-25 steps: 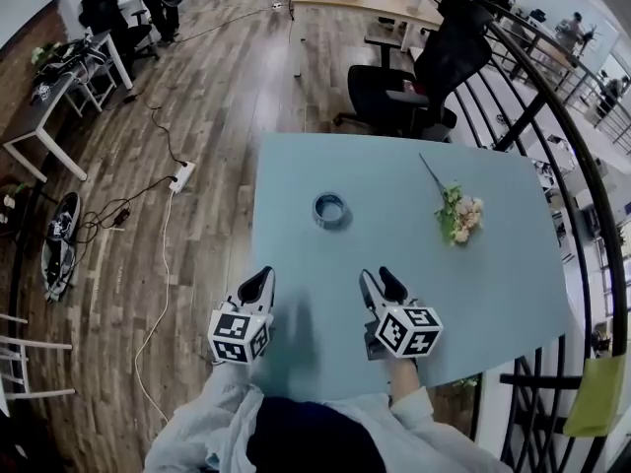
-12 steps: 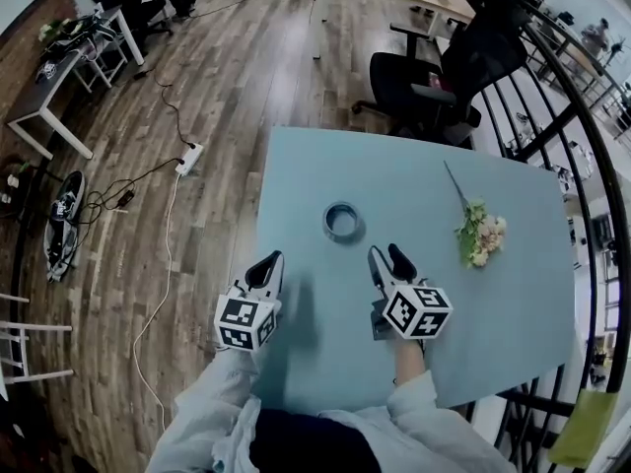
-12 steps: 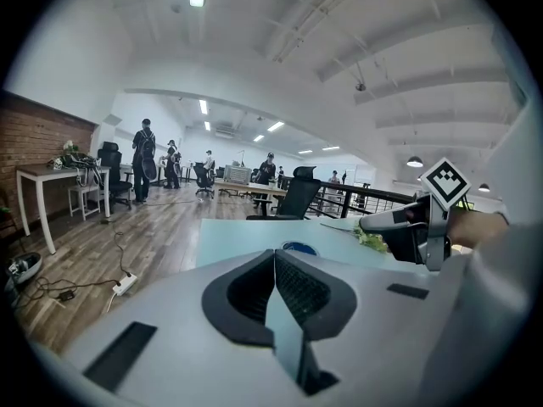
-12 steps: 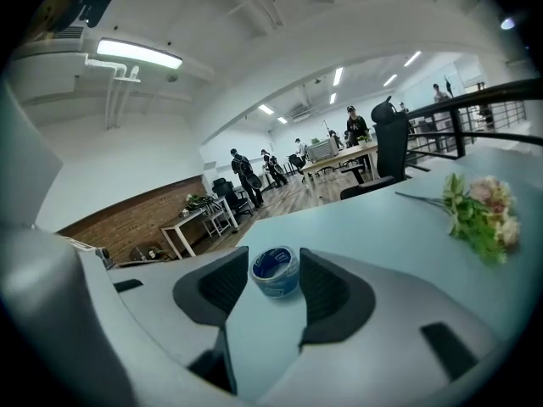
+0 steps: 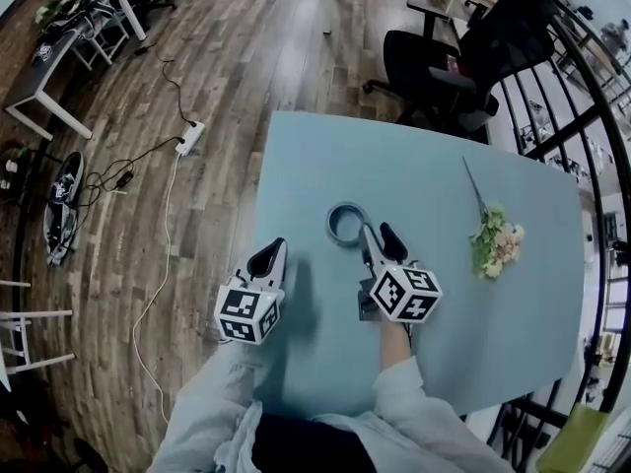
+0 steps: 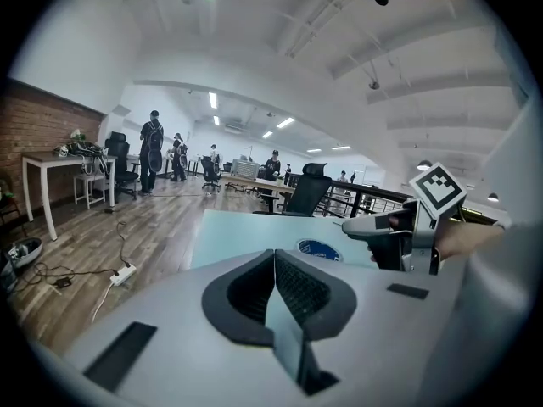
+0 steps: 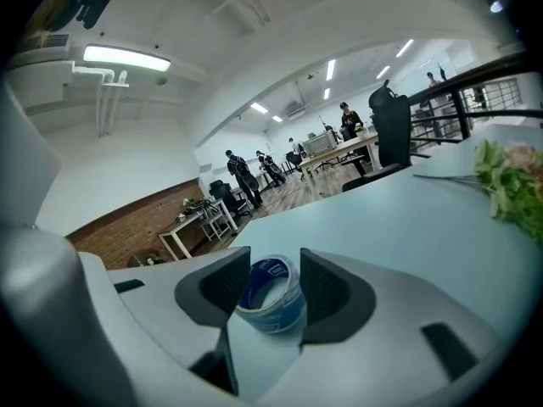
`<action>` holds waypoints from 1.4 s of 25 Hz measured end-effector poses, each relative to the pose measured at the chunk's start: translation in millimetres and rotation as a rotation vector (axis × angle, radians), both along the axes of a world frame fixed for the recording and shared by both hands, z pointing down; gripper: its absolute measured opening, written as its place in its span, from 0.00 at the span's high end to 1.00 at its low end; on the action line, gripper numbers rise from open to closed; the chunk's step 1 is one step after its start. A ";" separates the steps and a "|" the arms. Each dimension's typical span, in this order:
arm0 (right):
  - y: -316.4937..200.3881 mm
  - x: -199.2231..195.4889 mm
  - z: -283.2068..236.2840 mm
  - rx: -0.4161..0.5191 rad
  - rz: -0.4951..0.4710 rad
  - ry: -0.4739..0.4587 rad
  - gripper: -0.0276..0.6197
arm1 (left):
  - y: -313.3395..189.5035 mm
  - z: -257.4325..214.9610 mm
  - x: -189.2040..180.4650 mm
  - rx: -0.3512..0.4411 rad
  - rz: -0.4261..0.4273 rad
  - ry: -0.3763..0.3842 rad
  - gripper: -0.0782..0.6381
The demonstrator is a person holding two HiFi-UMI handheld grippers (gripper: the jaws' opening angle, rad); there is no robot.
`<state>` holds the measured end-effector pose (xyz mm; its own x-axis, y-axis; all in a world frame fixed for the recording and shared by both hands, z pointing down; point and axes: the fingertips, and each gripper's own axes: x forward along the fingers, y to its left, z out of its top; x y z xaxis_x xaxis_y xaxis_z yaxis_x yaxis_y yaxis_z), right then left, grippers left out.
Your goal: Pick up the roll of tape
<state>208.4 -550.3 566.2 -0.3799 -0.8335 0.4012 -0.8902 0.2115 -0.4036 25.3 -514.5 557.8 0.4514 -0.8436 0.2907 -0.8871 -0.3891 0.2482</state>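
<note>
Near the middle of the pale blue counter [image 5: 315, 166]: the roll of tape [image 5: 345, 223], blue, lying flat with its hole up. Framed in the right gripper view between the two jaws of the right claw [image 5: 376, 235], out at their tips. Jaws spread apart, a little wider than the roll, not pressed on it; cannot tell whether either tip touches its side. From the head view, the claw's left tip overlapping the near right rim of the roll, the other tip off to the right over bare counter. Behind the claw, a pale sleeve [image 5: 406, 402] reaching in from the near edge.

To the left, apart from the roll: the left claw [image 5: 272, 254], close to the counter's left edge, pointing the same way. Jaws fully together, ribbed pads meeting in one line, nothing held between them.

To the right of the roll, well apart: a bunch of flowers [image 5: 496, 241], pale blooms and green leaves, lying on its side with the stem toward the far edge.

Past the far edge: a black office chair [image 5: 439, 62] on a wooden floor [image 5: 246, 57]. On that floor to the left, a white power strip [image 5: 190, 132] with cables trailing off. Far back in the left gripper view, a person [image 6: 153, 151] standing among desks.
</note>
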 end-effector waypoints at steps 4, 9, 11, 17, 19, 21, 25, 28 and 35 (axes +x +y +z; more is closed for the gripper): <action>-17.0 -7.7 16.3 -0.036 -0.012 0.024 0.67 | -10.8 5.5 8.4 -0.002 0.005 0.006 0.87; -25.2 -9.7 45.6 -0.102 -0.019 0.054 0.67 | -20.8 12.1 7.8 -0.005 0.000 0.000 0.87; -26.1 -12.2 52.4 -0.119 -0.026 0.065 0.67 | -24.1 14.7 3.7 -0.008 -0.008 -0.002 0.87; -28.9 -20.3 62.9 -0.164 -0.067 0.171 0.68 | -28.9 18.6 -0.9 -0.013 -0.021 0.002 0.87; -29.9 -20.3 64.0 -0.178 -0.065 0.170 0.68 | -27.1 19.2 -0.8 -0.014 -0.018 0.003 0.87; -30.3 -20.8 64.0 -0.188 -0.063 0.168 0.69 | -24.1 19.4 -2.7 -0.017 -0.021 0.004 0.87; -29.7 -17.4 64.0 -0.184 -0.057 0.201 0.81 | -17.8 21.6 -4.3 -0.028 -0.029 0.007 0.87; -29.2 -14.3 63.8 -0.176 -0.042 0.204 0.81 | -12.9 20.1 -6.5 -0.026 -0.032 0.005 0.87; -24.3 -11.6 59.3 -0.161 -0.005 0.179 0.82 | 0.7 15.1 -22.3 -0.023 -0.057 -0.008 0.87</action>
<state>196.8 -574.6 625.4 -0.2950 -0.7512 0.5905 -0.9496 0.1620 -0.2683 3.0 -513.8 572.8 0.4005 -0.8608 0.3140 -0.9096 -0.3322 0.2496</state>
